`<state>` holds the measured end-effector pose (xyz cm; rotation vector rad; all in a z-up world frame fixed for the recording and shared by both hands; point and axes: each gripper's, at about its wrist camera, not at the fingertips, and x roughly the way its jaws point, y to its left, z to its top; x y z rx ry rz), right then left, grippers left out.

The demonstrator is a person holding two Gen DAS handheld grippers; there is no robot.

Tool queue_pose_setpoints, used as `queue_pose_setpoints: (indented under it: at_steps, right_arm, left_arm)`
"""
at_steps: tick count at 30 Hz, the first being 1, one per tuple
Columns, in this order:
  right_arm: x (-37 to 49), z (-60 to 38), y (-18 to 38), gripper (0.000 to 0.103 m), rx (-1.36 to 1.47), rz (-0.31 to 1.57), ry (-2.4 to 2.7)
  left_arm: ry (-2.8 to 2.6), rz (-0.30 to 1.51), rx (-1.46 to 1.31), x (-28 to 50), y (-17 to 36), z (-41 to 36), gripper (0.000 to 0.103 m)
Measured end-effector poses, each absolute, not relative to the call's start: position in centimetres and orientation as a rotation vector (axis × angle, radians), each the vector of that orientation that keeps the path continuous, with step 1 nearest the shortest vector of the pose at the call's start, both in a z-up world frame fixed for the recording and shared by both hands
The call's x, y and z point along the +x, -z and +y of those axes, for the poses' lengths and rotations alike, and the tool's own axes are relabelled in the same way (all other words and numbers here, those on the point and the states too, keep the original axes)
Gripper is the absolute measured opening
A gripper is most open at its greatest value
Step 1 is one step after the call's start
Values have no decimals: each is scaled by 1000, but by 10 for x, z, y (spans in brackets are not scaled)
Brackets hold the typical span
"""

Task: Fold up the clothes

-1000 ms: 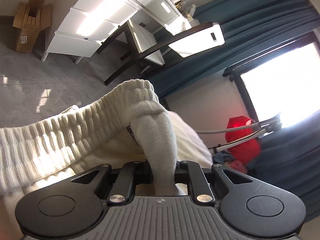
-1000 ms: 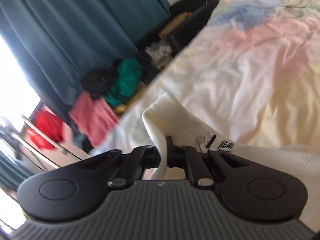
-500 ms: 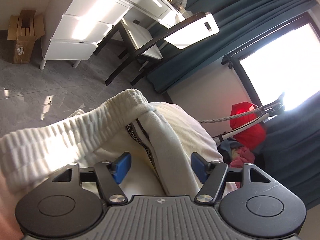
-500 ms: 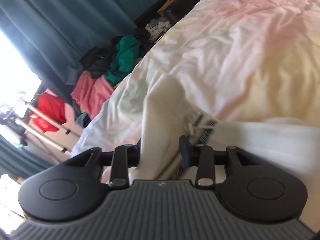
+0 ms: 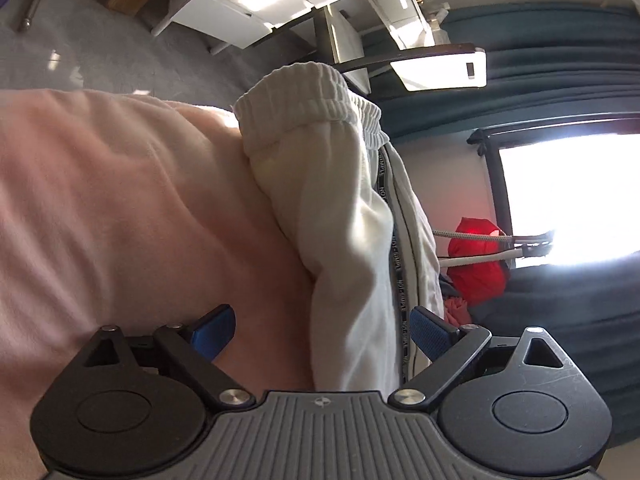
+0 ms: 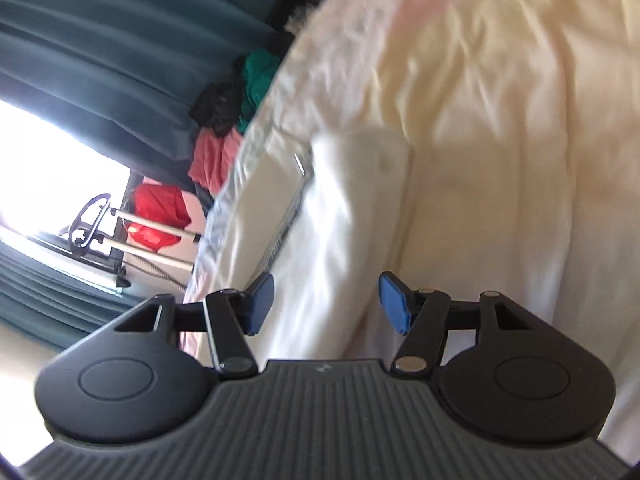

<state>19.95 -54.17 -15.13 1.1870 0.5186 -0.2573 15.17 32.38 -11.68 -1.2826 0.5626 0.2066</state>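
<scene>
Cream white trousers (image 5: 340, 208) with a ribbed elastic waistband and a black lettered side stripe lie folded on the pale pink and cream bed cover (image 5: 120, 200). My left gripper (image 5: 322, 330) is open, its blue pads on either side of the cloth, not pinching it. In the right wrist view the same trousers (image 6: 332, 240) lie on the bed cover (image 6: 500, 120). My right gripper (image 6: 326, 304) is open just above them and holds nothing.
A white desk with drawers (image 5: 256, 4) and a black chair stand beyond the bed. A red garment (image 5: 476, 264) hangs on a rack by the bright window. A heap of red, green and black clothes (image 6: 228, 120) lies beside teal curtains.
Both grippers were shut on the trousers a second ago. Both have opened and let go, and the trousers now lie on the bed. Both cameras have swung round.
</scene>
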Motion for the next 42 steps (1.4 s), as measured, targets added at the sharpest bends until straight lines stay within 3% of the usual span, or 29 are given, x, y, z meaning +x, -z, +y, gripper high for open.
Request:
queue_pose_setpoints:
  at_steps: [3,5,7,9,10,11,13,22,31,36,42]
  right_arm:
    - [215,-532,170,61,1215,535,236]
    - [229,-530,174,61,1188,493,251]
    - [243,-527,178,60,1161,451,266]
    - [254,-530,177,56,1133,415,316]
    - [260,-532,177,46,1118,397,342]
    - [263,-532,175,23,1100,399,374]
    - [266,-537,171,17,1069,415,393]
    - [226,-534,119,12,1016,375,389]
    - [127,-529,110,12,1062,423,370]
    - [78,-531,126,12,1127,439,342]
    - [61,-536,168,12,1166,474,347]
  left_arm:
    - [-187,535,-1259,171,119,321,95]
    - [-192,522,-1228,188,119,320,80]
    - [-229,533,-1207,205,124,320,54]
    - [-270,536,-1188,218,128,322,37]
    - [-279,533,-1183,220,128,322,28]
    - [-288,529,-1179,222,128,323,25]
    - [-290,515,-1178,221,119,322,20]
    - [-228,503,-1128,198,43,321,15]
    - [-232,570,-1066,97,-7,363,15]
    - [-260,632,-1024,37,-5,369,16]
    - [-295,714,-989,8,39,372,18]
